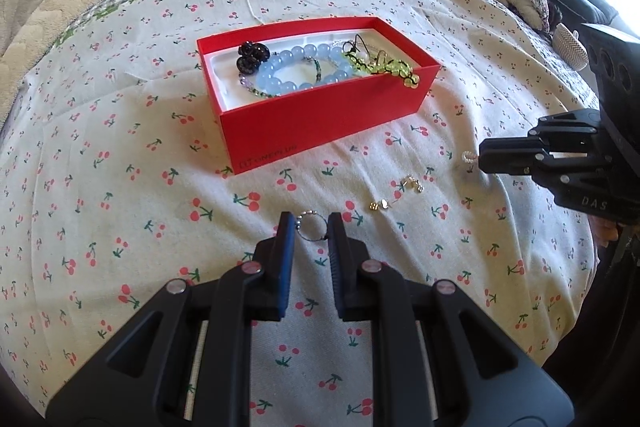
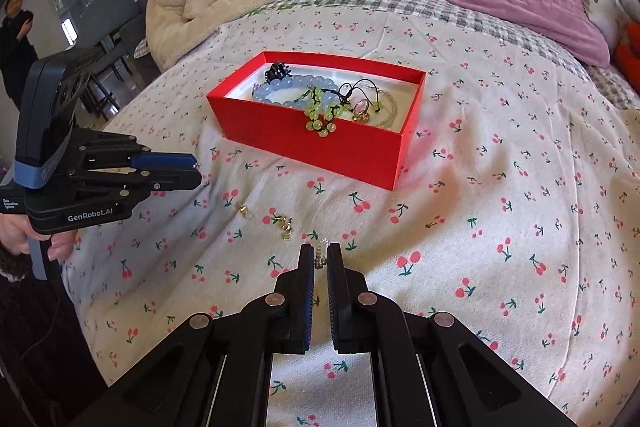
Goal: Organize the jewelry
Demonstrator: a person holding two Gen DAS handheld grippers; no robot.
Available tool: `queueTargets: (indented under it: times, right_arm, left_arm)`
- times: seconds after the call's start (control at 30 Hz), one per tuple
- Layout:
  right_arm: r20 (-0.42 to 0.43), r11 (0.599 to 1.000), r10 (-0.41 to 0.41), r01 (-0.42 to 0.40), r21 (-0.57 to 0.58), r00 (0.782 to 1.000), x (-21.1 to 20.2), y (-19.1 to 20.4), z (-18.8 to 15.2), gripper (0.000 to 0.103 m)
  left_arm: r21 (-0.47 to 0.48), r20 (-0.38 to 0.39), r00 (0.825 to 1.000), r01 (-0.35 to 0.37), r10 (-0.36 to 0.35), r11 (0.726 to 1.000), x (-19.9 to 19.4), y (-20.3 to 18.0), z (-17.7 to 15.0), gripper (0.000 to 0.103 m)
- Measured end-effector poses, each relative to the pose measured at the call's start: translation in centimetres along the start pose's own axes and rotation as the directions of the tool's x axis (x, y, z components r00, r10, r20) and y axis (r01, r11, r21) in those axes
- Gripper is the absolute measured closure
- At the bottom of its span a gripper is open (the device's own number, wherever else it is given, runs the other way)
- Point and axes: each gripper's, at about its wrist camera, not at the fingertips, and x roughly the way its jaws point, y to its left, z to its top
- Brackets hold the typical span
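Bedroom setup here: everything sits on a white bedspread printed with little red cherries (image 1: 120,131), rumpled blankets piled behind.

The left gripper (image 1: 311,225) is pinched on a thin silver wire ring (image 1: 311,227), holding it edge-on between the blue pads just above the cloth. The right gripper (image 2: 320,254) is clamped nearly shut on a tiny pearly beaded ring (image 2: 319,251).

Both pieces look featherlight and slippery, and the wire one could bend, so a gentle pinch across the band seems right.

A few small gold earrings (image 1: 412,183) lie loose on the spread between the two grippers. Farther out, well apart from both, sits the open red cardboard box (image 1: 320,115), with a pale blue bead bracelet (image 1: 304,67) and a green bead string (image 2: 320,123) draped over its front wall.
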Motion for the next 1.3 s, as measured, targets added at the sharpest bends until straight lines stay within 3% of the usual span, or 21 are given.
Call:
queueTargets:
  times: [0.47, 0.87, 1.03, 1.1, 1.3]
  right_arm:
    - [-0.027, 0.996, 0.049, -0.047, 0.082, 0.998, 0.3, -1.8, -0.1, 0.091]
    - [-0.068, 0.999, 0.033, -0.034, -0.017, 0.997, 1.4, 0.4, -1.1, 0.091]
    - [-0.074, 0.997, 0.063, -0.067, -0.045, 0.995, 1.6, 1.6, -1.4, 0.076]
    - [-0.078, 0.995, 0.067, -0.072, -0.070, 0.995, 1.8, 2.6, -1.8, 0.032]
    - [-0.093, 0.994, 0.039, -0.048, -0.095, 0.995, 3.3, 3.8, -2.3, 0.033]
  left_arm:
    - [0.004, -0.009, 1.000, 0.002, -0.002, 1.000, 0.1, 0.0, -0.1, 0.085]
    - [0.003, -0.020, 1.000, 0.013, -0.013, 1.000, -0.1, 0.0, -0.2, 0.085]
    - [-0.004, -0.022, 1.000, 0.010, -0.010, 1.000, -0.3, 0.1, -0.6, 0.085]
    - [-0.006, -0.025, 1.000, 0.008, -0.008, 1.000, -0.3, 0.0, -0.8, 0.085]
    - [-0.025, -0.019, 1.000, 0.006, -0.007, 1.000, -0.9, 0.2, -1.2, 0.085]
